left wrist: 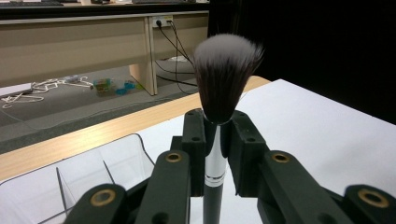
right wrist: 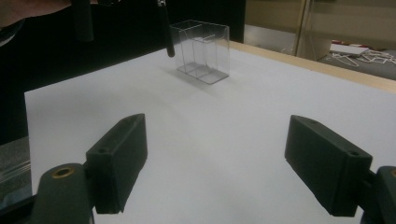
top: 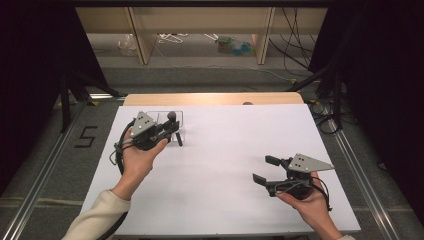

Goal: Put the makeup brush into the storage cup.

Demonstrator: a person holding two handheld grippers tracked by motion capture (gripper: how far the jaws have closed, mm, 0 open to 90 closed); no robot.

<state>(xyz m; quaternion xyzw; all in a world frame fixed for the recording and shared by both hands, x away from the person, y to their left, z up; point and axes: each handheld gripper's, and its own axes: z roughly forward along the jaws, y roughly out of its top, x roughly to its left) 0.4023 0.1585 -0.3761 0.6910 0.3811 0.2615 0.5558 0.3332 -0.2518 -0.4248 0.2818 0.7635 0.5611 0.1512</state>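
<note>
You have the makeup brush [left wrist: 219, 88] upright: dark bristles with pale tips fanned at top, silver ferrule, black handle below. It sits just beside the clear divided organizer [right wrist: 201, 51] near the table's far-left corner.

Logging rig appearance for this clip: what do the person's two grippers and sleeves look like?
Both the left gripper and the right gripper are black, each with two blocky jaws, brass-coloured pivot rings, a grey three-cornered plate on top and a trailing black cable. The left forearm wears a cream sleeve.
</note>
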